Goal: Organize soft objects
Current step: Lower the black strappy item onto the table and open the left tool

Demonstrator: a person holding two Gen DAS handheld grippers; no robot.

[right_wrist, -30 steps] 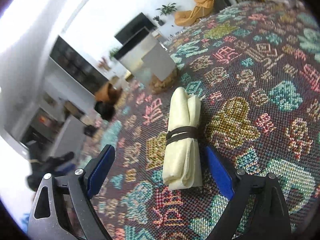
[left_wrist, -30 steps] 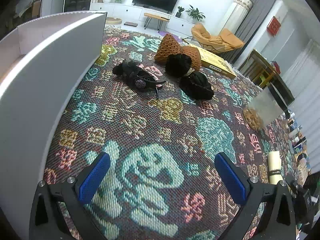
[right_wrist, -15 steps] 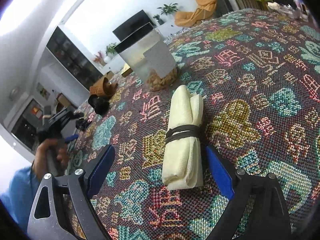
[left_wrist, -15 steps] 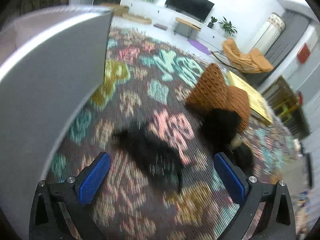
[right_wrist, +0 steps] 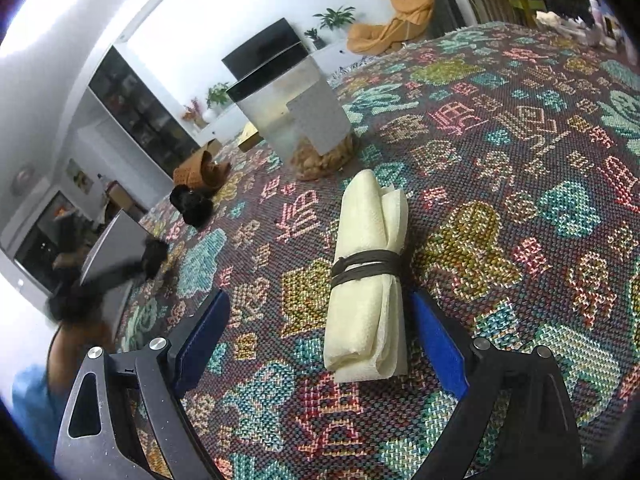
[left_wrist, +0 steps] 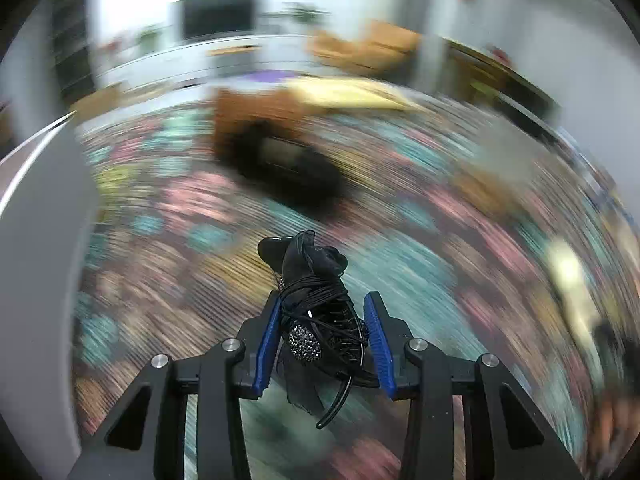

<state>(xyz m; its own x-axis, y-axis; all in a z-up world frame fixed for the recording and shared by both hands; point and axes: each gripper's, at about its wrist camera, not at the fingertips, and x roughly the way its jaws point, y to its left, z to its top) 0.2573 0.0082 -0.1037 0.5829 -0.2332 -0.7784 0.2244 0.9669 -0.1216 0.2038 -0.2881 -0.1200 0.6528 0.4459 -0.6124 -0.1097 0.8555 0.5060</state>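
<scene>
My left gripper (left_wrist: 324, 336) is shut on a black hair accessory (left_wrist: 316, 312) with a sparkly bead and thin cords, held above the patterned cloth; the background is motion-blurred. A black soft bundle (left_wrist: 288, 172) and an orange knitted item (left_wrist: 256, 112) lie farther back. My right gripper (right_wrist: 320, 332) is open, its blue pads on either side of a rolled cream cloth (right_wrist: 368, 280) tied with a dark band, lying on the cloth.
A white box wall (left_wrist: 36, 240) stands at the left. In the right wrist view a clear container (right_wrist: 296, 116) with brown pieces stands beyond the roll, with the black bundle (right_wrist: 192, 204), orange item (right_wrist: 200, 168) and white box (right_wrist: 116, 248) farther left.
My left gripper moved forward to the black hair accessory, closed on it and lifted it; that view is swinging. My right gripper stays open around the cream roll.
</scene>
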